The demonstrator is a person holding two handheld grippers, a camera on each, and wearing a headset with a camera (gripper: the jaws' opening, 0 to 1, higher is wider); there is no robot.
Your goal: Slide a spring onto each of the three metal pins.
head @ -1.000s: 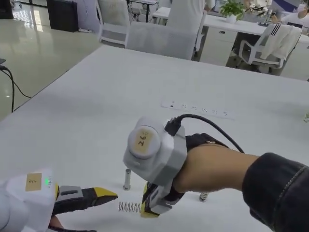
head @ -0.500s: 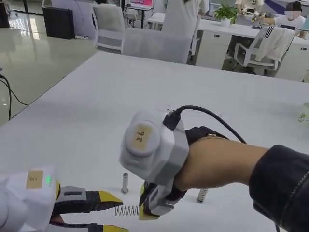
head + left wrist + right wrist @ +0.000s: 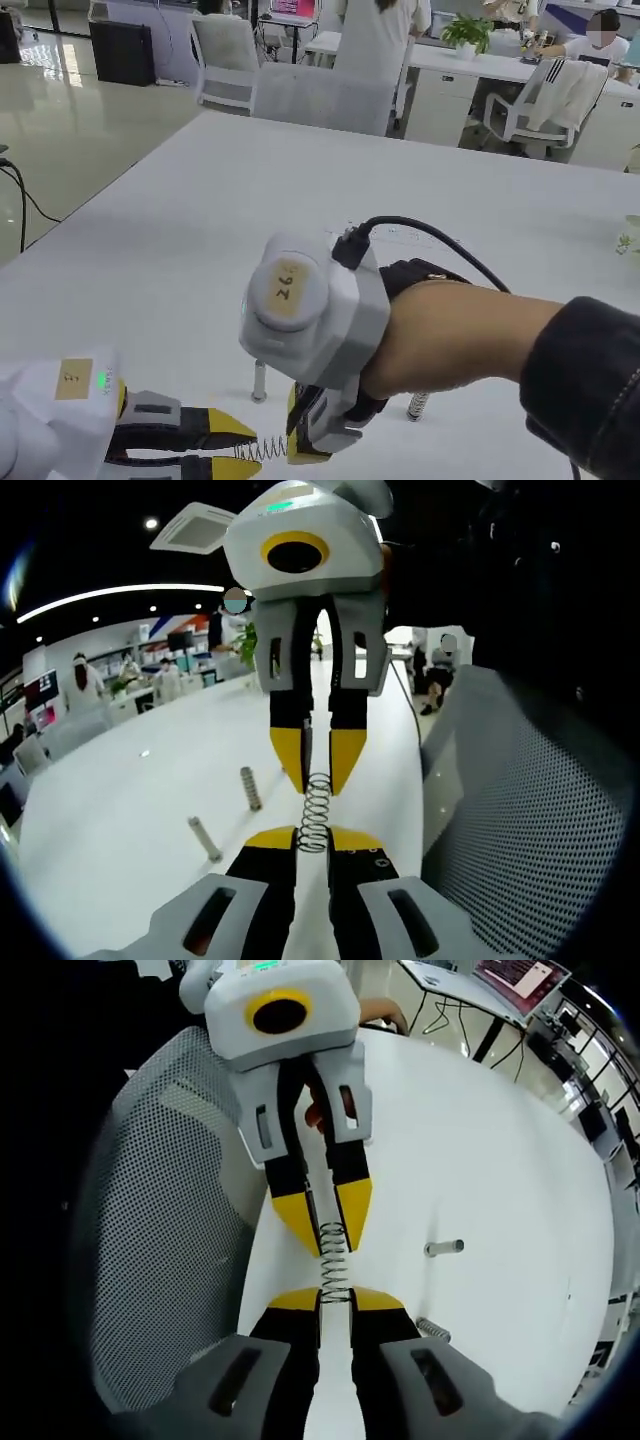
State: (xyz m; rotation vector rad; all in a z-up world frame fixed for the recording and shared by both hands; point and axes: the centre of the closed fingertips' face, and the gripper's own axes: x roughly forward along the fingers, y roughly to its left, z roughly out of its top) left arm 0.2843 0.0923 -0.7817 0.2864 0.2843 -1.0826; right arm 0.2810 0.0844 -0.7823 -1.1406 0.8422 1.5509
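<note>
A small steel spring (image 3: 262, 450) hangs level just above the white table, gripped at both ends. My right gripper (image 3: 297, 447) is shut on its right end and my left gripper (image 3: 232, 447) is shut on its left end. In the left gripper view the spring (image 3: 316, 810) runs from my own jaws up to the right gripper's yellow fingertips (image 3: 347, 755). In the right gripper view the spring (image 3: 333, 1260) does the same. A bare metal pin (image 3: 259, 380) stands just behind the spring. A second pin (image 3: 418, 405), with a spring on it, stands to the right under the person's wrist.
The white table (image 3: 200, 220) stretches far back, with bare surface to the left. A black cable (image 3: 430, 240) arcs from the right gripper. A grey mesh chair (image 3: 520, 810) sits close to the near table edge. Office chairs (image 3: 225, 60) and desks stand beyond the far edge.
The left gripper's jaws, apart half a second ago, have come together on the spring's free end. The right gripper has kept its hold. The head view tilted slightly.
</note>
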